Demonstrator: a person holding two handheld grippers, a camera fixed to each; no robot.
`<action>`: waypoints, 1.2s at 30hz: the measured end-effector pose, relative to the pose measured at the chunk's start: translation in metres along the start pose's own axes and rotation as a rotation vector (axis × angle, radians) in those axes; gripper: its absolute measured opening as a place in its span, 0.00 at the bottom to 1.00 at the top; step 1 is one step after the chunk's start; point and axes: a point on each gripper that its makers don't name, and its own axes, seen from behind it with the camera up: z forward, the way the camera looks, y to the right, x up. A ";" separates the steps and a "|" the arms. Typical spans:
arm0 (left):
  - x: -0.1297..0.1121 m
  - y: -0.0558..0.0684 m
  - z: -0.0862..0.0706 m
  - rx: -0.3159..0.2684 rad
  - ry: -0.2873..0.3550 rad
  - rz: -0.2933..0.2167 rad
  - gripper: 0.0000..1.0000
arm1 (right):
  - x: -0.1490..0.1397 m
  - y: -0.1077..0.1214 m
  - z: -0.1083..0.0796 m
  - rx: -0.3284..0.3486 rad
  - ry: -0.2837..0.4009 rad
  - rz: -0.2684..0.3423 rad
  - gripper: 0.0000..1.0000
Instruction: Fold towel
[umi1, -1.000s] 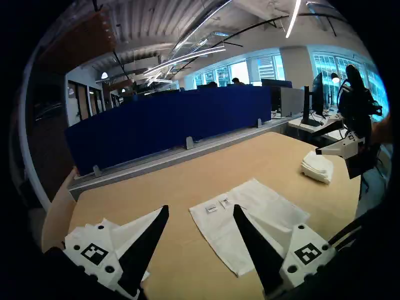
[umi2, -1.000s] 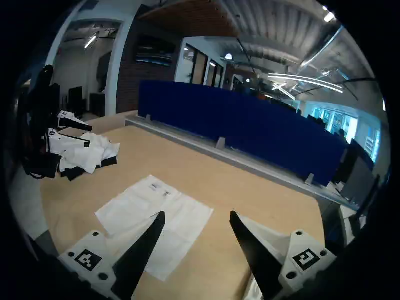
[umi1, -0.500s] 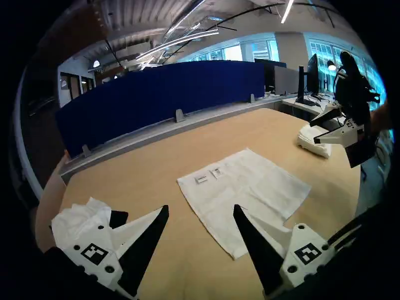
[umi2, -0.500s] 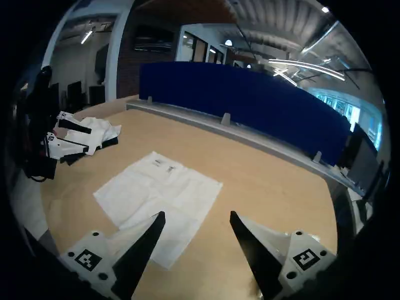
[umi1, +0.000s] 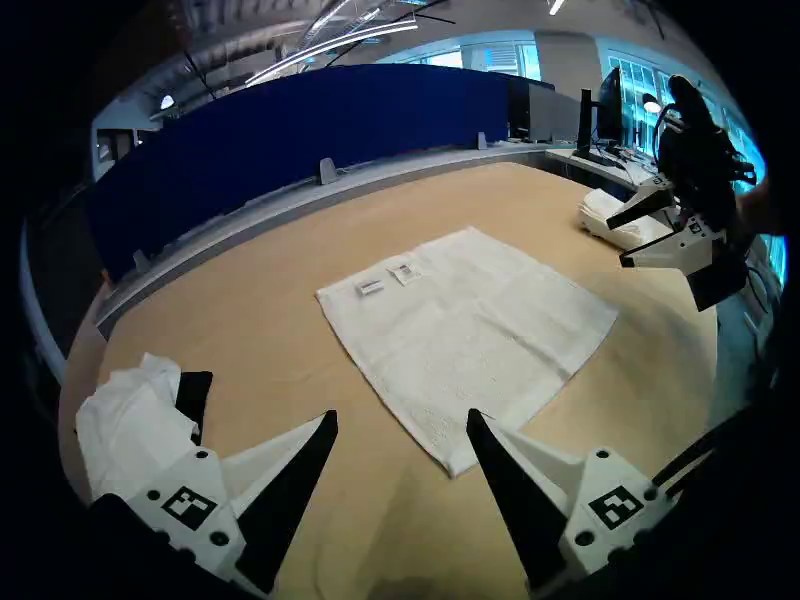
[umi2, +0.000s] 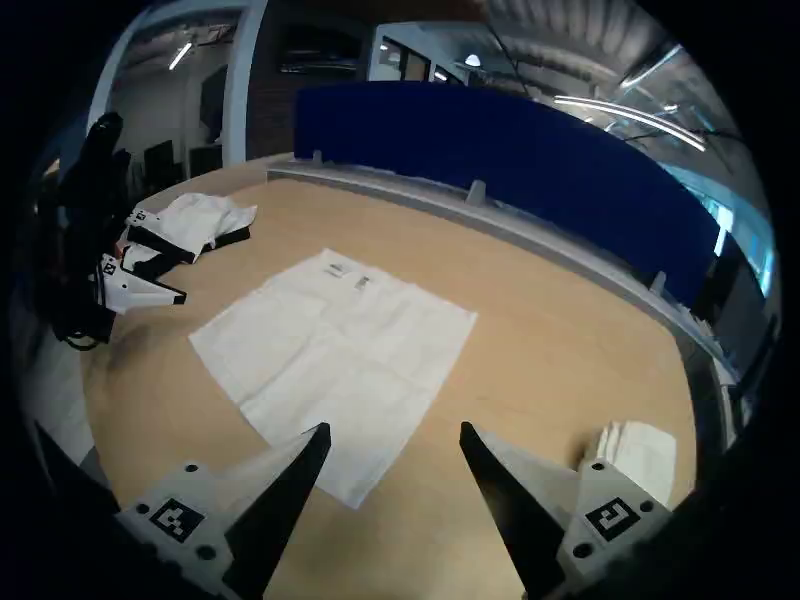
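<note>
An open office stretches behind a long blue partition (umi1: 300, 130) that runs along the far edge of a broad wooden table (umi1: 250, 340). The white towel (umi1: 470, 325) lies spread flat in the middle of the table, set at a slant to the near edge, its two small labels (umi1: 385, 280) by the far side. A crumpled heap of cloths (umi1: 125, 430) sits toward the left end, and a neat folded stack (umi2: 640, 455) toward the right.

The left gripper (umi1: 400, 414) hangs above the table with its fingers apart and nothing between them; a near corner of the towel points up between them. The right gripper (umi2: 393, 426) is likewise spread and empty, with the other near corner just ahead of it.

The fold has not begun, so the step looks to be the first grasp. It would go best if each claw comes down on its own near corner, slides one finger under the hem and pinches a single layer well in from the tip. Both corners should then rise together and travel level to the labelled side, keeping the near hem taut so the edges meet square.
</note>
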 end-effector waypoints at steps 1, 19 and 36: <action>-0.003 0.002 0.002 -0.006 -0.008 0.000 0.96 | -0.004 -0.001 0.001 0.005 -0.011 -0.003 1.00; -0.044 0.027 0.014 -0.100 -0.163 -0.020 0.96 | -0.053 -0.019 0.012 0.068 -0.127 -0.015 1.00; -0.057 0.037 0.018 -0.115 -0.240 -0.021 0.90 | -0.071 -0.021 0.022 0.076 -0.168 -0.007 0.94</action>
